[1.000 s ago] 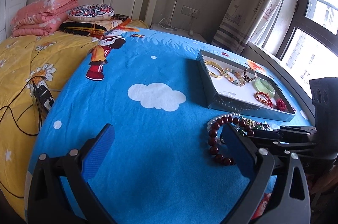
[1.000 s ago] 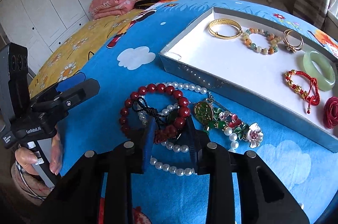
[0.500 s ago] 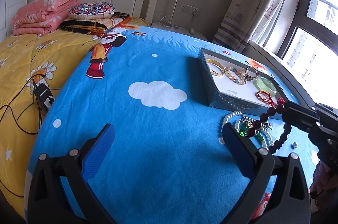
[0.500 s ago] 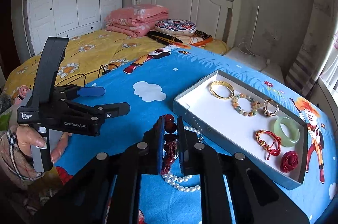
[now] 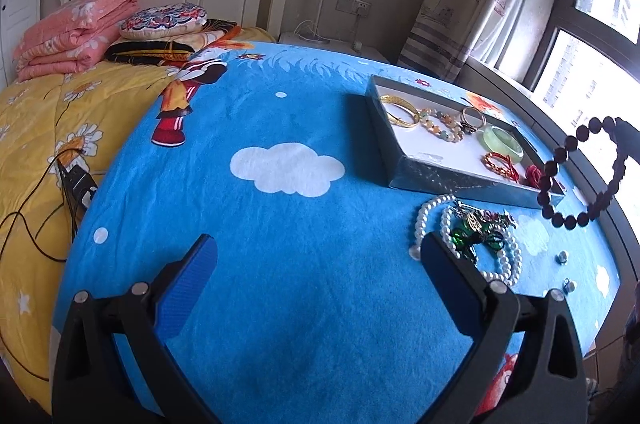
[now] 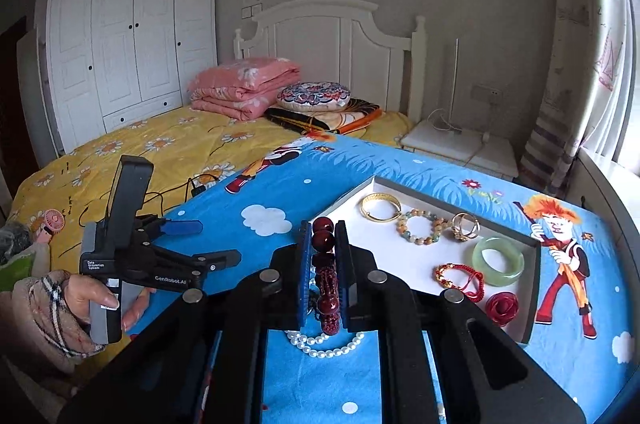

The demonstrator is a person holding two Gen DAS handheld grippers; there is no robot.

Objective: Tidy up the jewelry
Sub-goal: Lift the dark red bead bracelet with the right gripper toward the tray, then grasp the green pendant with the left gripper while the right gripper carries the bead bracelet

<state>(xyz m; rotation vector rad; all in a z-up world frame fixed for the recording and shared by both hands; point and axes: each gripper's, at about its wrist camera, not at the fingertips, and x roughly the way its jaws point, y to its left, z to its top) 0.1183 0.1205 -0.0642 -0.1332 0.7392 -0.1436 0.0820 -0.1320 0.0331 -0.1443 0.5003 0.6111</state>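
My right gripper [image 6: 323, 228] is shut on a dark red bead bracelet [image 6: 325, 244], held up in the air. In the left wrist view the bracelet [image 5: 549, 167] hangs as a loop over the near right corner of the grey tray [image 5: 440, 179]. The tray [image 6: 532, 288] holds a gold bangle [image 6: 380, 207], a pastel bead bracelet [image 6: 420, 227], rings [image 6: 466, 226], a jade bangle [image 6: 498, 261], a red cord bracelet [image 6: 460, 276] and a red rose [image 6: 502, 308]. A pearl necklace [image 5: 428, 212] and green brooch [image 5: 476, 232] lie on the blue blanket. My left gripper [image 5: 316, 260] stands open over bare blanket, nothing between its fingers.
Two small metal studs [image 5: 563, 256] lie right of the pearls. A yellow quilt [image 5: 36, 127] with black cables lies to the left, with a folded pink blanket [image 6: 244, 85] and cushion by the headboard. A white nightstand [image 6: 460, 143] and a window are behind the tray. A hand [image 6: 92, 298] holds the left gripper.
The right gripper shut on the red bead bracelet, lifted it off the pile and carried it up toward the tray. Pearls and brooch stayed on the blanket. The left gripper hardly moved.
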